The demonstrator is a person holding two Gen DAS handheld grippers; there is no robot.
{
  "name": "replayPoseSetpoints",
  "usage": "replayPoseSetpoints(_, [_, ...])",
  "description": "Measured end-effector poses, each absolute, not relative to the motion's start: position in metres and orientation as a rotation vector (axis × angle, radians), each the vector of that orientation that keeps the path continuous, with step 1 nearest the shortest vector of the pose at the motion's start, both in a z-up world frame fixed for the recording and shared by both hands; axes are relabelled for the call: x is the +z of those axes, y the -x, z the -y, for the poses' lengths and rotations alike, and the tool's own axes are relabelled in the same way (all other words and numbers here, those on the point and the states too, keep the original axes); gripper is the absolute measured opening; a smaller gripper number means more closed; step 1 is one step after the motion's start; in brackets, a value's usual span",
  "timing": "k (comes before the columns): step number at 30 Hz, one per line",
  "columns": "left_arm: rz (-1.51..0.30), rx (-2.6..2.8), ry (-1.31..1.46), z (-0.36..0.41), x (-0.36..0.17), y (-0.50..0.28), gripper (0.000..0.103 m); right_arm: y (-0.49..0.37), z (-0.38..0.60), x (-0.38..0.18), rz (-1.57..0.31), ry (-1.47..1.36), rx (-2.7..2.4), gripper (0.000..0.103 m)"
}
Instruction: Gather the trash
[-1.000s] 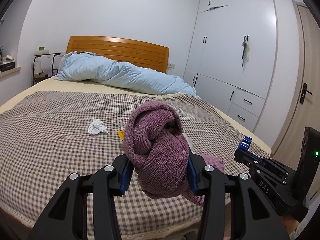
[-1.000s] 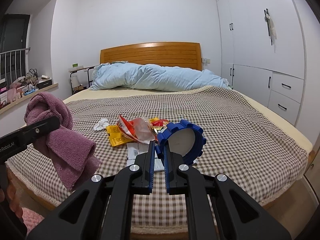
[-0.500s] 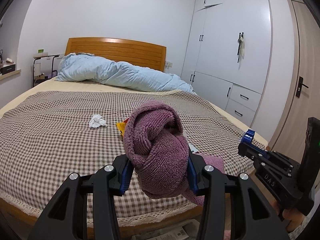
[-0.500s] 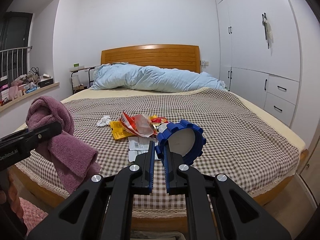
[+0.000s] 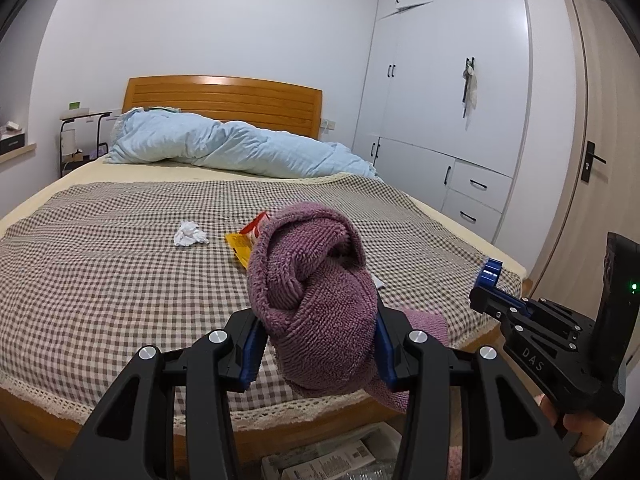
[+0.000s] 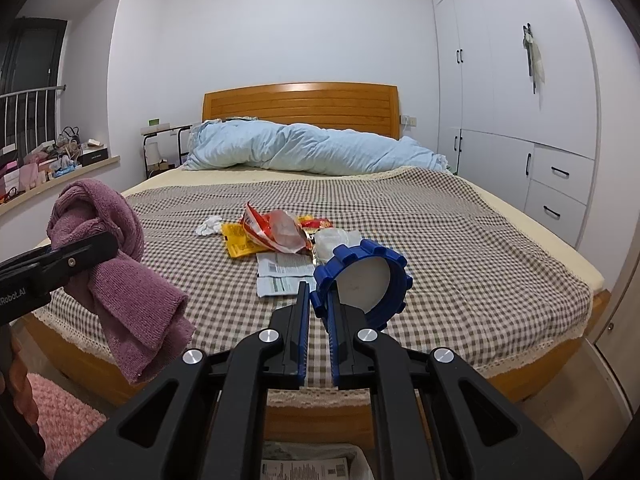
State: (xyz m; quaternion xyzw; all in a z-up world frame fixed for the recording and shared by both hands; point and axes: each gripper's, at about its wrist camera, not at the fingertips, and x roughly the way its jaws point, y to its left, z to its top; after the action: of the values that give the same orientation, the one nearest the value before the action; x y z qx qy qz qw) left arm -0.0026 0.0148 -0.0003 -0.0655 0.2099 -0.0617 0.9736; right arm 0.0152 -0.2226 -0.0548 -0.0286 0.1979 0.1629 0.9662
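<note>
The left gripper (image 5: 316, 336) clamps a bunched purple towel (image 5: 316, 304); the right gripper (image 6: 319, 300) pinches the rim of a blue toothed ring (image 6: 362, 280). Beyond them the checked bedspread (image 6: 460, 240) carries the trash (image 6: 276, 234) near the bed's middle: wrappers, printed leaflets too small to read, a white tissue (image 5: 190, 234). A blue duvet (image 6: 312, 152) lies along the wooden headboard (image 6: 300, 106). White wardrobes (image 5: 440, 80) line the wall. "DAS" marks the right gripper's body.

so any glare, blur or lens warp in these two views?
Left wrist: fisheye bows the wardrobe and door; glare streak on the headboard; purple towel sharp.
Right wrist: same bowing, dark vignette in the corners, glare on the headboard top, trash pile in focus, no motion blur.
</note>
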Motion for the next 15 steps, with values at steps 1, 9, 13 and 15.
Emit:
replayPoseSetpoints(1, [-0.425, -0.128, 0.13, -0.014, -0.001, 0.004, 0.043, -0.013, 0.224, -0.056, -0.403, 0.059, 0.33, 0.009])
replayPoseSetpoints(9, [-0.422, -0.151, 0.096, 0.0, -0.006, 0.02, 0.043, 0.003, 0.231, -0.062, -0.412, 0.053, 0.339, 0.009])
replayPoseSetpoints(13, [-0.43, -0.172, 0.095, 0.005, -0.01, 0.027, 0.043, 0.012, 0.236, -0.066, -0.417, 0.055, 0.341, 0.009])
replayPoseSetpoints(15, [-0.442, -0.184, 0.092, 0.008, -0.016, 0.029, 0.043, 0.015, 0.239, -0.068, -0.422, 0.056, 0.341, 0.009])
